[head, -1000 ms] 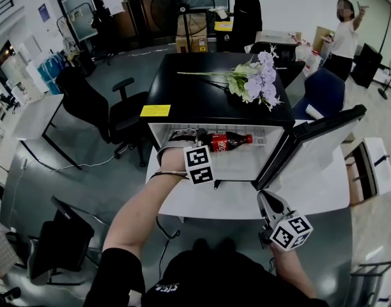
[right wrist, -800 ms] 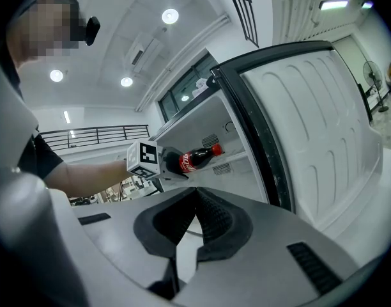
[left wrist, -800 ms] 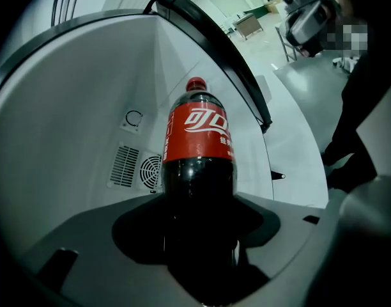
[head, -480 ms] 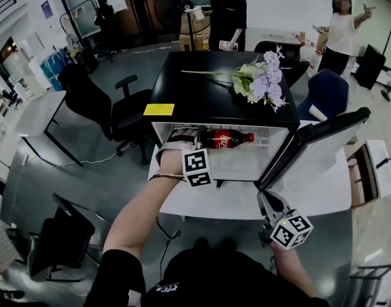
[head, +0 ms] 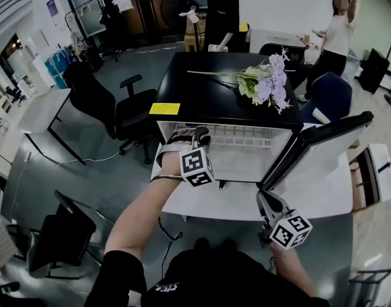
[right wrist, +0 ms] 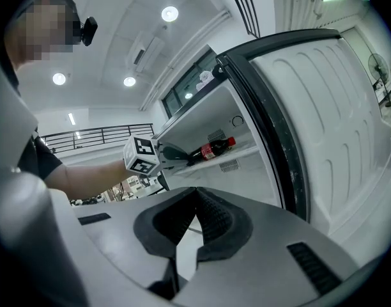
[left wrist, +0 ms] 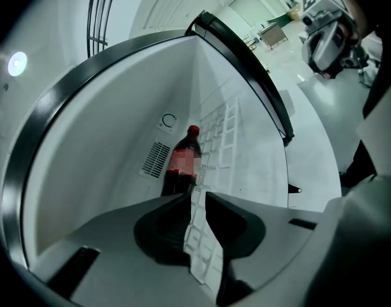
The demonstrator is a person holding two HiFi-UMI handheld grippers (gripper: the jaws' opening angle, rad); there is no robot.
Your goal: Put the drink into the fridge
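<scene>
Left tongs [left wrist: 194, 196], just closing to a slim gap, hold nothing; the drink [left wrist: 181, 164] lies on the fridge shelf [left wrist: 225, 133]; right tongs [right wrist: 196, 190] are pressed together

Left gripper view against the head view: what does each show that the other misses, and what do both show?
Only the left gripper view: the cola bottle on the fridge shelf, near a vent grille. Only the head view: purple flowers and a yellow label on the fridge top, plus an office chair. Both: the open fridge door and the right claw.
</scene>
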